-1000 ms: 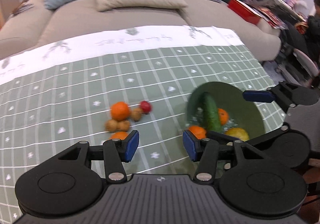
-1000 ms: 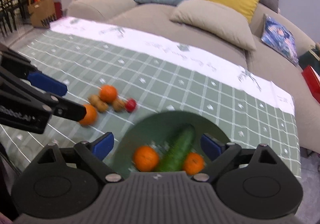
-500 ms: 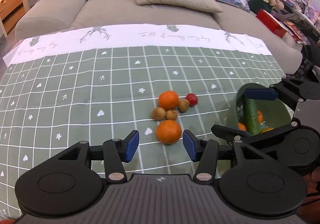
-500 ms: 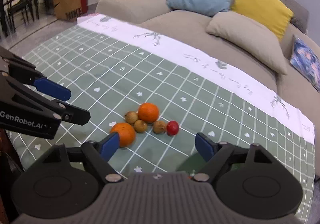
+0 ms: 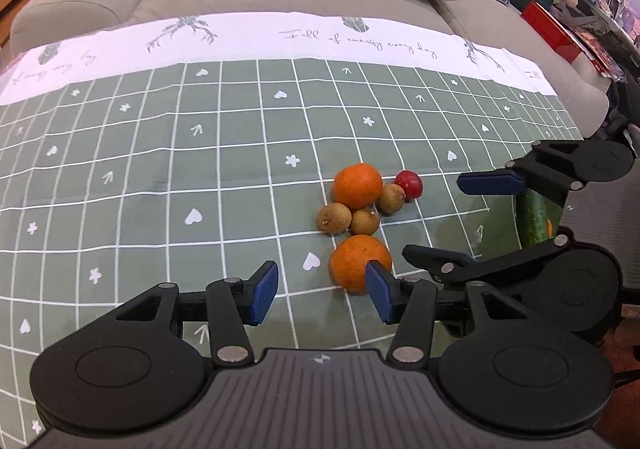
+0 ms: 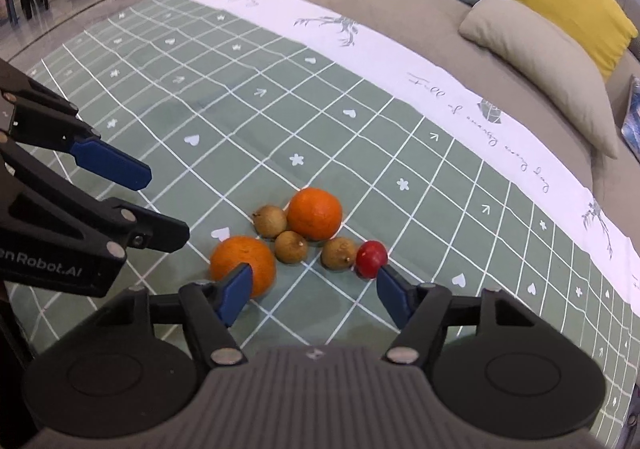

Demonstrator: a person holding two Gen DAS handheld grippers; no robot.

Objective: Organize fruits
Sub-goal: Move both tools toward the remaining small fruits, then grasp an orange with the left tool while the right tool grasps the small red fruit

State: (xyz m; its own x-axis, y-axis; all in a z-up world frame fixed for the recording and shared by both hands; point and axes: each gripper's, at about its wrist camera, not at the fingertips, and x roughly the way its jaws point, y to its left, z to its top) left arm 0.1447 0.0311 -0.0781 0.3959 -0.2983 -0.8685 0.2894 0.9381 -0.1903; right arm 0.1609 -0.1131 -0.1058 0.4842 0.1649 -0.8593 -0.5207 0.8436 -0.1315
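Hovering over a loose cluster of fruit on the green checked tabletop, two hand-held claws angle steeply down toward it, neither yet gripping anything. The left claw stands half spread and empty, its right pad crossing in front of the near orange in its own view, so whether pad and peel touch cannot be told. The right claw is closing with nothing between its jaws; the near orange sits by its left pad and a small red fruit just off its right pad.

The danger, judged from this layout, is crowding. The far orange, three brown fruits and the red fruit lie touching or nearly so, and a pad nudging one round piece could send its neighbours rolling across the cloth, perhaps off the edge. Both claws also converge on the same patch: the right claw's arm reaches in from the right of the left view, close enough that the two tools might knock together. A cucumber shows behind that arm; what holds it is hidden.
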